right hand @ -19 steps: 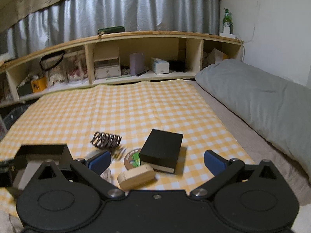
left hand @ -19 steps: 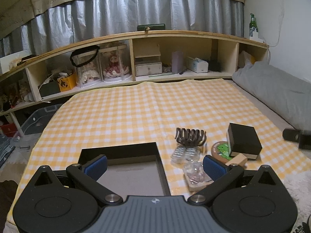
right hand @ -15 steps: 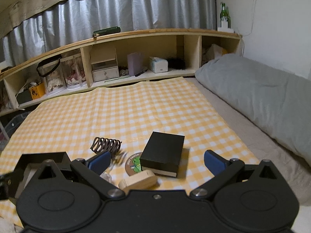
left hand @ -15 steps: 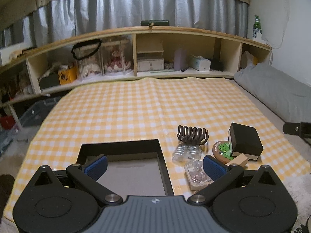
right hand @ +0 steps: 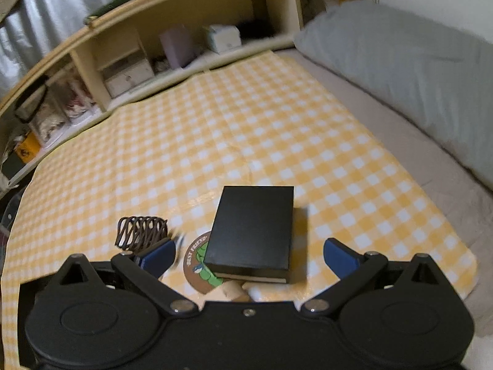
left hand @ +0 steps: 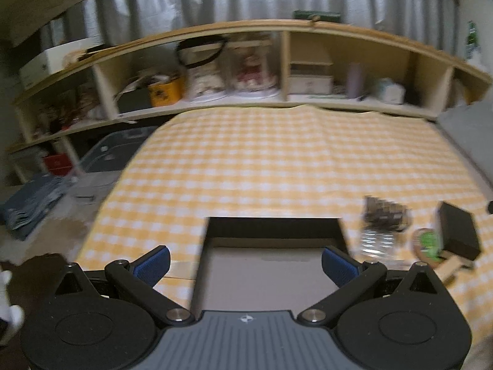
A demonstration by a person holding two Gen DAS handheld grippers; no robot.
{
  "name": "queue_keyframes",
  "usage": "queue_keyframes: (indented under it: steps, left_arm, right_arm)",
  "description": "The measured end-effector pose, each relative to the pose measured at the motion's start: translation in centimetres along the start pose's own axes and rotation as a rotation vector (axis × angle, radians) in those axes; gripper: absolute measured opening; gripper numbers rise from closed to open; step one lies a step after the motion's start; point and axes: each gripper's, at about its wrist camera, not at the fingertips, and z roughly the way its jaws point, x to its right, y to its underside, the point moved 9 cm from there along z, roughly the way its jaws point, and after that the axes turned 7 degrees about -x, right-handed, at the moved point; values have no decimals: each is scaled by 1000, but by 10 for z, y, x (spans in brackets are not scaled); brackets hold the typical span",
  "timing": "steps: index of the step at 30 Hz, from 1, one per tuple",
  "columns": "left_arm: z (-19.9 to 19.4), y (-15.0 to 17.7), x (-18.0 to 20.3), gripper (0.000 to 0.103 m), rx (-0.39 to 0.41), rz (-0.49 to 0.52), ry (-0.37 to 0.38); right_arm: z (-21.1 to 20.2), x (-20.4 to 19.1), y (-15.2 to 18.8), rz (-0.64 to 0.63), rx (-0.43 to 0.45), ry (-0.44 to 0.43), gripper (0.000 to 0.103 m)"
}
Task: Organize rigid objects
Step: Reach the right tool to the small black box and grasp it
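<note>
"BEST FRIEND" on the round coaster [right hand: 197, 260]

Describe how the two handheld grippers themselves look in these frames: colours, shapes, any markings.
Both are matte black, with two angled linkage arms on silver pivot screws, round raised discs on either side, and blue ribbed pads at the fingertips. The left gripper has a grey ribbed centre plate bearing a small white logo. The right gripper has a plain black centre with one small screw. No cables, sleeves or hands show.

A wooden shelf [left hand: 277, 30] stands under grey curtains [left hand: 215, 0], beside a white wall [right hand: 446, 0].
</note>
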Motion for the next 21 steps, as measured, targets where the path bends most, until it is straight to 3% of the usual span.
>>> queue_keyframes:
  steps: [6, 10, 15, 21]
  left_arm:
    - [27, -1, -37, 101, -66, -10, -86]
    - [52, 10, -60, 87, -165, 0, -131]
    - [81, 31, -74, 70, -315, -44, -77]
    - [95, 45, -62, 57, -387, -14, -31]
  right_arm:
    - [49, 3, -16, 60, -87, 33, 103]
    - [79, 7, -19, 86, -142, 57, 103]
    - [105, 5, -24, 67, -154, 80, 103]
    - [125, -3, -23, 69, -181, 79, 103]
